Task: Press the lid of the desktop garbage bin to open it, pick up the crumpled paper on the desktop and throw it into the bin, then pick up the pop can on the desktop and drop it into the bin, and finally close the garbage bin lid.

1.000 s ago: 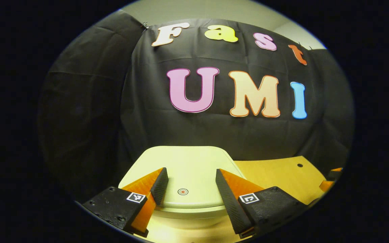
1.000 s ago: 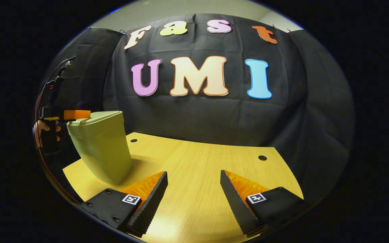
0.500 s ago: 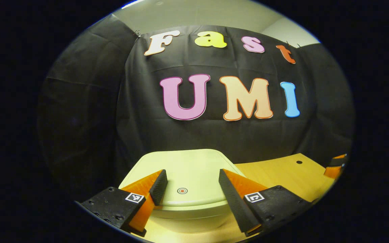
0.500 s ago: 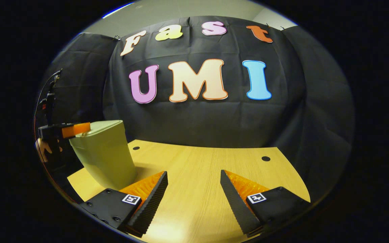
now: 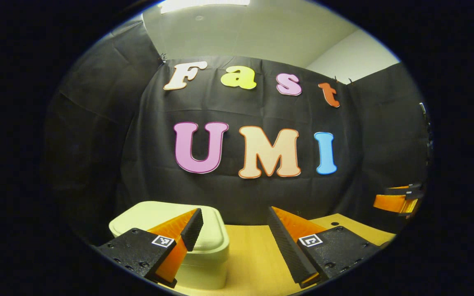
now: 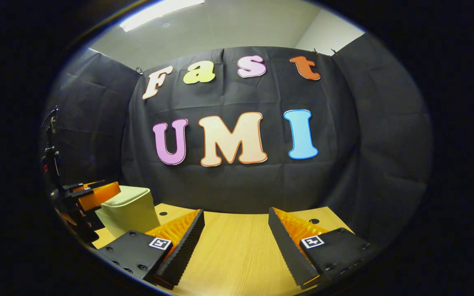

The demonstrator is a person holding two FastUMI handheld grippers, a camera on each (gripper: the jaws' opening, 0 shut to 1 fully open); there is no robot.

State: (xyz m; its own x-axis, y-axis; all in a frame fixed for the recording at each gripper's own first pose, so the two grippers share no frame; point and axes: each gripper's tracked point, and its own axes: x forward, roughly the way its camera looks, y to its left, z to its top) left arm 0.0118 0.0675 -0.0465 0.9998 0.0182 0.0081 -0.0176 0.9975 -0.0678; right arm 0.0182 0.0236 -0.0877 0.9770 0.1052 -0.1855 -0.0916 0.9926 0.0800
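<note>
The pale green garbage bin [image 5: 210, 242] stands at the lower left of the left gripper view with its lid down. My left gripper [image 5: 235, 230] hovers open just in front of it; one finger overlaps the lid's near right corner, and nothing is between the fingers. In the right gripper view the bin [image 6: 132, 211] sits at the far left of the wooden table [image 6: 237, 255], with the left gripper [image 6: 97, 193] level with its lid on the left side. My right gripper [image 6: 235, 236] is open above the table's middle, holding nothing.
The black cloth wall closes off the back and both sides of the table. Two small round holes [image 6: 314, 221] mark the tabletop near its back edge. The right gripper [image 5: 395, 200] shows at the far right of the left gripper view.
The left gripper has drawn back off the bin lid and shifted right, so the bin now sits lower left in its view. Both views have tilted upward, showing more ceiling.
</note>
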